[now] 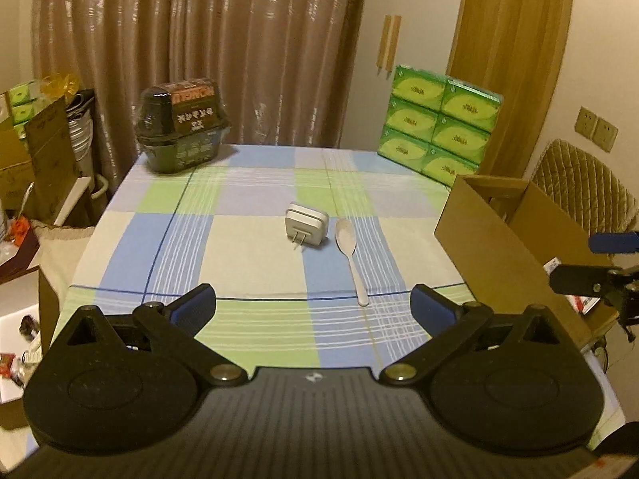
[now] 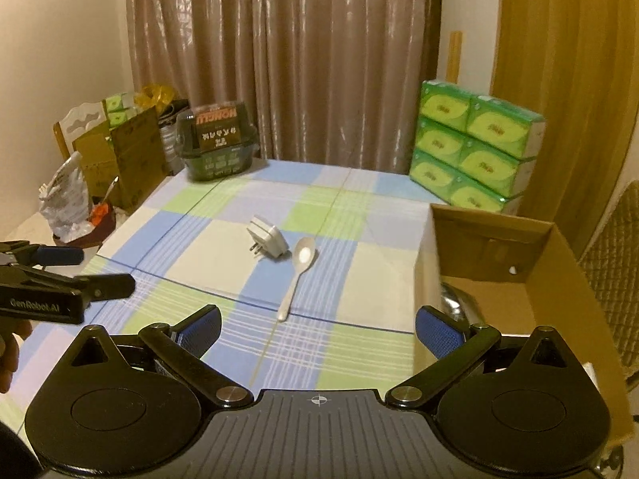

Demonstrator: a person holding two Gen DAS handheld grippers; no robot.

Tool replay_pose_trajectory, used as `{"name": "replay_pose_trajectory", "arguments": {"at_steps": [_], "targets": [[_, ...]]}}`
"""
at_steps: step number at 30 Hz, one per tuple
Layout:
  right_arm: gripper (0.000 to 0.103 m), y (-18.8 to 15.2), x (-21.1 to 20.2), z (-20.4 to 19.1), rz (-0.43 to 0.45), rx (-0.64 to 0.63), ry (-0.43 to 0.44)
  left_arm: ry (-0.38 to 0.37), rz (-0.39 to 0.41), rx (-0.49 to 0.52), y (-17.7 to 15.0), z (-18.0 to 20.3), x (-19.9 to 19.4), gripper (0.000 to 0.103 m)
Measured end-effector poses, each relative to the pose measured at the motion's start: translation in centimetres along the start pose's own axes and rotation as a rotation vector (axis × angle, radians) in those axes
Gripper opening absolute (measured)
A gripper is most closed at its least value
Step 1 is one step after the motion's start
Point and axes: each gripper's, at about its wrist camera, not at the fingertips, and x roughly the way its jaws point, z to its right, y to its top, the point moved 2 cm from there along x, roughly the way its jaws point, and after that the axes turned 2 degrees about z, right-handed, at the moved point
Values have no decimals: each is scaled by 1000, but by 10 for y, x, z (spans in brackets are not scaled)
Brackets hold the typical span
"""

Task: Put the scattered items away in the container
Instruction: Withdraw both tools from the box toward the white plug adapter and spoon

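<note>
Grippers, left [image 1: 313,305] and right [image 2: 318,331], gape empty before spoon [image 1: 350,253] and charger [image 1: 306,226].

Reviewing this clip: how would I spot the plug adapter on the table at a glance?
Find the checked tablecloth. Near its middle lie two pale things, with the white plug adapter left of the white spoon. It is blocky, with two metal prongs.

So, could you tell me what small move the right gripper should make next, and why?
Probably ease the right gripper forward and down over the white spoon's handle. Its jaws stand wide open and empty, the spoon lies loose on the checked tablecloth beside the white plug adapter, and its handle points toward that gripper, with the cardboard box close by.
</note>
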Motion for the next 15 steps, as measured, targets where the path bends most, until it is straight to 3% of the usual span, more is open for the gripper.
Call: {"name": "replay_pose_trajectory", "arguments": {"at_steps": [9,15], "targets": [[101,6,79,-4,-36,28,26,-35,-60,83,-1,-12,73,102],[99,7,134,5,-23,64,5,-41,-52,88,10,-27,122,102]]}}
